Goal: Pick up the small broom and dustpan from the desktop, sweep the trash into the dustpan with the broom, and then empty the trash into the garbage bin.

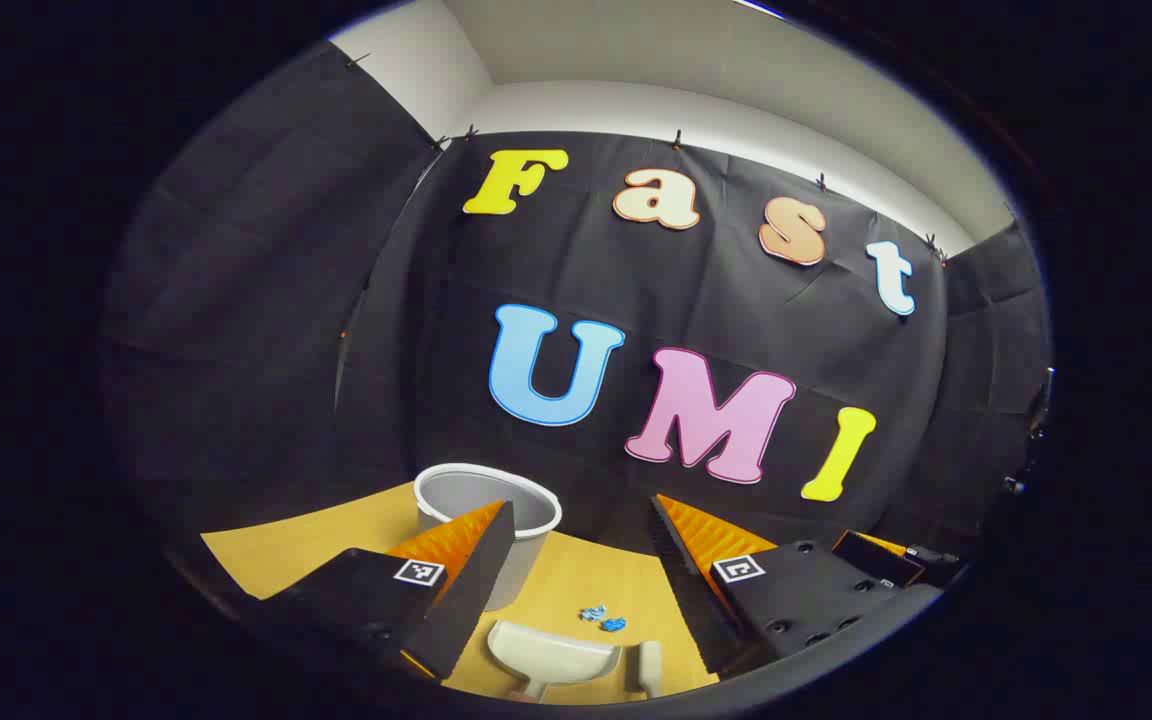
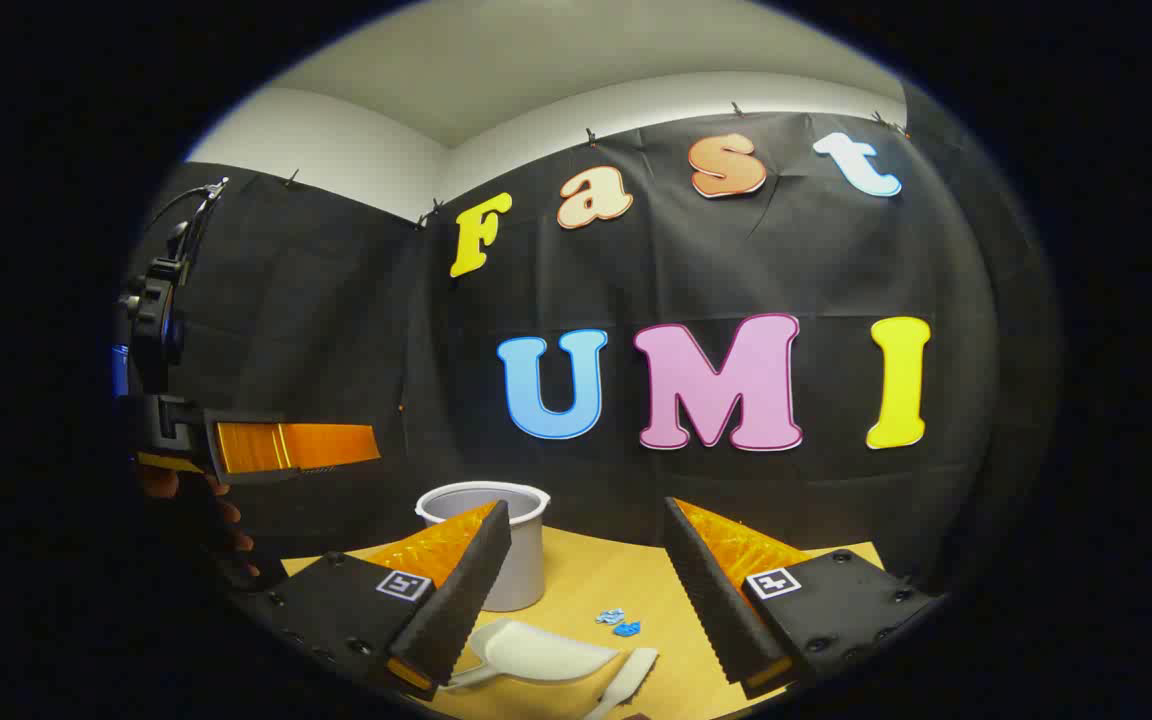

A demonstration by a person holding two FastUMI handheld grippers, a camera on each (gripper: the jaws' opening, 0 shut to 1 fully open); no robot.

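A white dustpan [image 1: 551, 655] [image 2: 546, 652] lies on the yellow desktop [image 1: 576, 585] [image 2: 586, 580], with a small white broom [image 1: 648, 668] [image 2: 628, 680] just to its right. Blue scraps of trash [image 1: 604, 617] [image 2: 618, 622] sit a little beyond them. A white garbage bin [image 1: 488, 515] [image 2: 496, 540] stands at the back left. My left gripper [image 1: 581, 520] hangs open above the desk, empty. My right gripper [image 2: 586, 520] is open and empty too. In the right gripper view the left gripper [image 2: 296, 445] shows at the far left, held by a hand.
The black cloth wall stands right behind the bin. The desktop's left edge [image 1: 226, 560] runs close to the bin. In the left gripper view the right gripper's dark body [image 1: 896, 560] pokes in at the right edge.
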